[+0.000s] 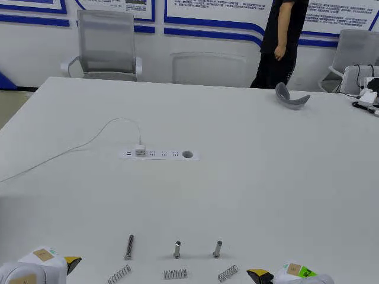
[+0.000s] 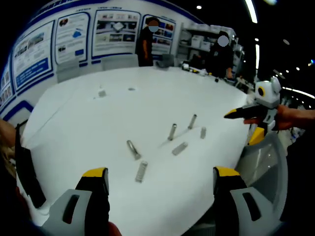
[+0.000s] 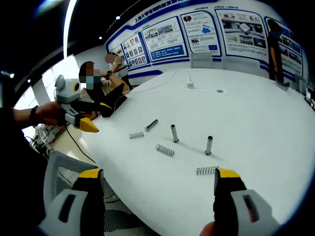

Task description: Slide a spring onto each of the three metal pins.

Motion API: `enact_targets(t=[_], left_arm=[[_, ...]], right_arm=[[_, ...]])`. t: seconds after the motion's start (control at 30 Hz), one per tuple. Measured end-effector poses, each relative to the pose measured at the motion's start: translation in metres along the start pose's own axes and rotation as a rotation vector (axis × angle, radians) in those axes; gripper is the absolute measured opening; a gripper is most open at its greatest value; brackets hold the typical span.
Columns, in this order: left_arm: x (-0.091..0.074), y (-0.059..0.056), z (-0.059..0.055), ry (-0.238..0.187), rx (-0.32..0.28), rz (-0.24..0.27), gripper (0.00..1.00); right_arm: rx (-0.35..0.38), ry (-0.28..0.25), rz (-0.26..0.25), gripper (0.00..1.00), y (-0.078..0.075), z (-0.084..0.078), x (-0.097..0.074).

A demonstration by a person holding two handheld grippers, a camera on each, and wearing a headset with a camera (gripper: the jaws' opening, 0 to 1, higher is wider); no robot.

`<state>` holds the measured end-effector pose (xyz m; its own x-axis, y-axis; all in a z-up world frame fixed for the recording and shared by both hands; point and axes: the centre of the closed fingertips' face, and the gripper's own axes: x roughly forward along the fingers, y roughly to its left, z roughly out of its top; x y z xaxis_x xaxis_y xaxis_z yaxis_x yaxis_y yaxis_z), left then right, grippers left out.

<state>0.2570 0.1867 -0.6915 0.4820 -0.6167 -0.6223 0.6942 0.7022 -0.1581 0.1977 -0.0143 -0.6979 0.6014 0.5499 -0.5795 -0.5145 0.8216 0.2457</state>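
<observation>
Three metal pins sit near the white table's front edge. The left pin (image 1: pixel 129 247) lies flat, while the middle pin (image 1: pixel 177 249) and the right pin (image 1: pixel 217 248) stand upright. In front of each lies a loose spring: left spring (image 1: pixel 119 274), middle spring (image 1: pixel 175 274), right spring (image 1: pixel 228 273). My left gripper (image 1: pixel 71 262) hovers at the bottom left, open and holding nothing (image 2: pixel 160 179). At the bottom right, my right gripper (image 1: pixel 259 274) is also open and holds nothing (image 3: pixel 157 174). The right gripper view has the pins (image 3: pixel 174 133) and springs (image 3: pixel 165 150) ahead of its jaws.
A built-in socket strip (image 1: pixel 160 154) holds a white charger (image 1: pixel 140 150) whose cable runs off to the left. A grey curved object (image 1: pixel 291 97) lies at the far right. Chairs (image 1: pixel 106 44) and a standing person (image 1: pixel 281 41) are beyond the table's far edge.
</observation>
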Motion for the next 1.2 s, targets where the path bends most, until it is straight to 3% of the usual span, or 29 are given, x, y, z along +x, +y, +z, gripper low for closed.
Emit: enact_targets(t=[0.63,1.1,1.2], left_arm=[[0.021,0.008,0.008,0.048,0.046,-0.030,0.83],[0.042,0.028,0.023,0.060,0.056,-0.041,0.77],[0.046,0.033,0.029,0.045,0.049,-0.043,0.74]], right_arm=[[0.020,0.017,0.002,0.93,0.005,-0.004,0.001],[0.040,0.011,-0.022,0.92,0.001,-0.006,-0.004],[0.047,0.006,-0.027,0.92,0.001,-0.006,-0.005]])
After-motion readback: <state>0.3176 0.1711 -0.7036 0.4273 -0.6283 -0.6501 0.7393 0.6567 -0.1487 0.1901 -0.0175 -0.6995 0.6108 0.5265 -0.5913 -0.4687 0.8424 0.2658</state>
